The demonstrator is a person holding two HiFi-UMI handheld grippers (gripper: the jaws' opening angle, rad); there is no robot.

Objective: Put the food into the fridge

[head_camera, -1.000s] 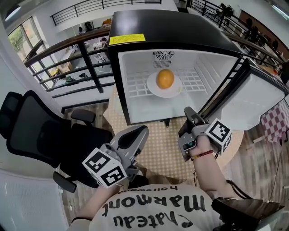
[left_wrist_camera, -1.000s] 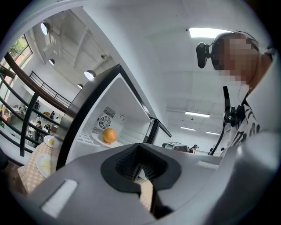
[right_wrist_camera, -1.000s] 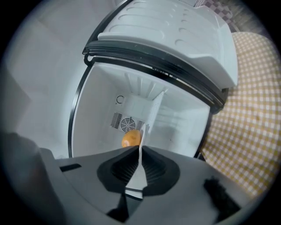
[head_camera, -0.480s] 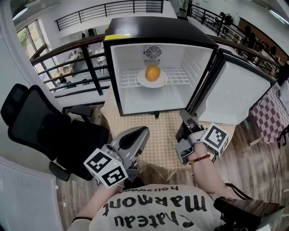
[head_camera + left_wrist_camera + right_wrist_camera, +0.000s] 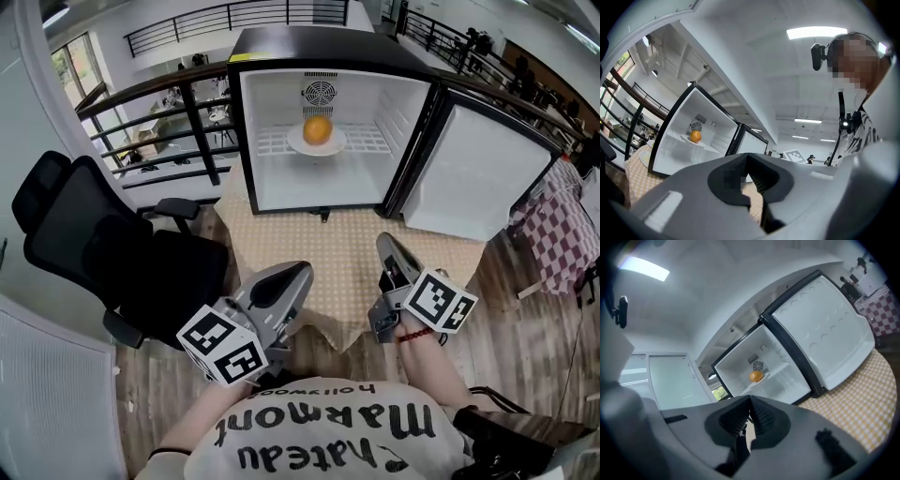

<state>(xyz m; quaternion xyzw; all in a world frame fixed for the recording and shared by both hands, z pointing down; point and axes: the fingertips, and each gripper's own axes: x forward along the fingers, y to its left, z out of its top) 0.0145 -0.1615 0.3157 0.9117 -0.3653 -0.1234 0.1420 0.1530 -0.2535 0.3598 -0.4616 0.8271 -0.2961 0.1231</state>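
Orange round fruit (image 5: 318, 129) sits on a small white plate (image 5: 296, 146) on the white wire shelf (image 5: 267, 141) deep inside the black-cased mini fridge (image 5: 319, 42), so the food itself looks placed to me. What I judge is left is the white-lined fridge door (image 5: 469, 178), which stands swung wide open to the right. My grey left gripper (image 5: 292, 279) and my grey right gripper (image 5: 385, 246) both hang close to my body over the near edge of the beige checked tablecloth (image 5: 337, 248), well apart from the fridge. Each has its fingers pressed together on nothing. Shut fingers suit me for this, since they make one blunt tip to push with. I would use the right one, as the door is on its side. I would reach round to the door's outer face, near the free edge and far from the hinge, and sweep it shut in one even arc. A hard shove could slide the fridge on the cloth or roll the fruit off its plate, so I would slow down near the seal and press it home gently. The left one should stay out of the door's path.
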